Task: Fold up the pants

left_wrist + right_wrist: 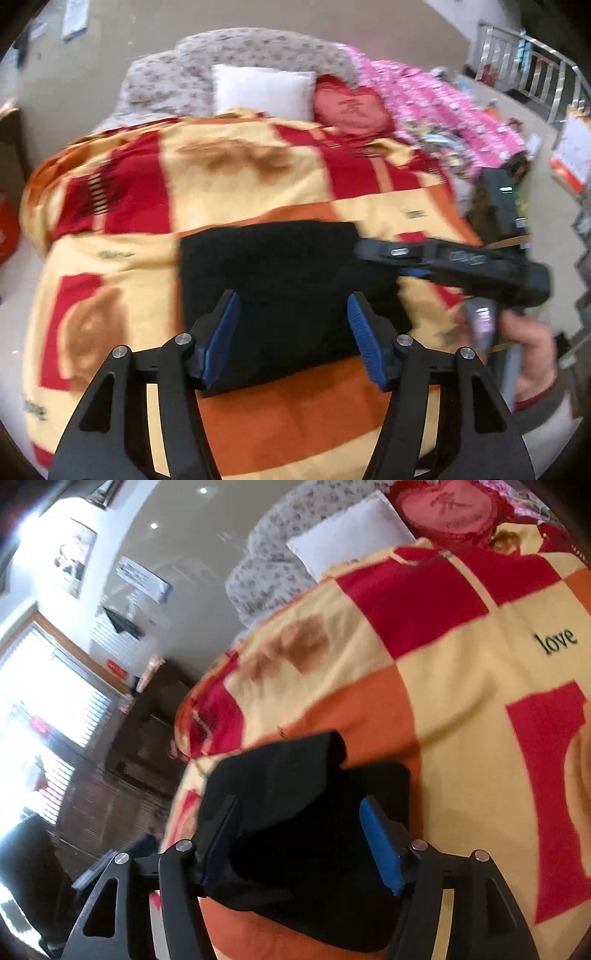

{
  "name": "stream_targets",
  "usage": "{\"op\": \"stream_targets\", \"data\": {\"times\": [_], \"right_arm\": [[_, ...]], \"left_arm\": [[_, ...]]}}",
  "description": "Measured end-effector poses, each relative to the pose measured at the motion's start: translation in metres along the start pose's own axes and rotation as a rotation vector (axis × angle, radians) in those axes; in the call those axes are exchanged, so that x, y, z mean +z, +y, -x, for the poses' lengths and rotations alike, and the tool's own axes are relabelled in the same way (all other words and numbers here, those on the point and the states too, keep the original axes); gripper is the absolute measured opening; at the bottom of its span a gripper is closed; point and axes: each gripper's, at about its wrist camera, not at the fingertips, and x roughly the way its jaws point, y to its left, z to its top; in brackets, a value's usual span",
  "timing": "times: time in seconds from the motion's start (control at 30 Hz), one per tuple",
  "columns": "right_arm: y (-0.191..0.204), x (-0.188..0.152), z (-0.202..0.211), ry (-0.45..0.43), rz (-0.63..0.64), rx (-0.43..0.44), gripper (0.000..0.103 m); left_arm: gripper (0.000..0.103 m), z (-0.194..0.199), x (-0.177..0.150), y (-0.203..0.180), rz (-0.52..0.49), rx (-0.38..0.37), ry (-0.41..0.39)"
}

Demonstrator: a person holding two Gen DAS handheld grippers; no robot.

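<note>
My left gripper [293, 332] stood open above the folded black pants [280, 295] on the blanket [258, 184]; my right gripper [299, 843], at three o'clock, gaped too.

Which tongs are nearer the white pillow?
Hard to call. Both the left tongs and right tongs hover open over the folded black pants, well short of the pillow.

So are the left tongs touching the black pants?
Cannot tell. In the left wrist view the left tongs stand open over the black pants, but the pads' height above the cloth is unclear.
</note>
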Motion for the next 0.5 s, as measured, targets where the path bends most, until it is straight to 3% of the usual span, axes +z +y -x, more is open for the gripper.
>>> {"op": "stream_targets", "data": {"times": [0.07,0.17,0.27,0.3,0.4,0.5], "right_arm": [[0.002,-0.002,-0.005,-0.001,-0.013,0.013,0.065],[0.016,-0.006,-0.019,0.020,0.046,-0.003,0.065],[0.027,-0.015,-0.027,0.032,0.109,-0.020,0.034],[0.034,-0.017,-0.024,0.007,0.165,-0.052,0.018],[0.046,-0.016,-0.004,-0.048,0.233,-0.047,0.014],[0.052,-0.014,0.017,-0.097,0.306,-0.126,0.014]], "left_arm": [[0.061,-0.008,-0.005,0.017,0.039,0.043,0.030],[0.061,-0.021,-0.014,0.036,0.107,0.048,0.066],[0.061,-0.032,-0.024,0.037,0.112,0.057,0.106],[0.061,-0.035,-0.027,0.038,0.116,0.049,0.122],[0.061,-0.032,-0.022,0.032,0.110,0.038,0.119],[0.061,-0.019,-0.011,0.024,0.098,0.015,0.069]]}}
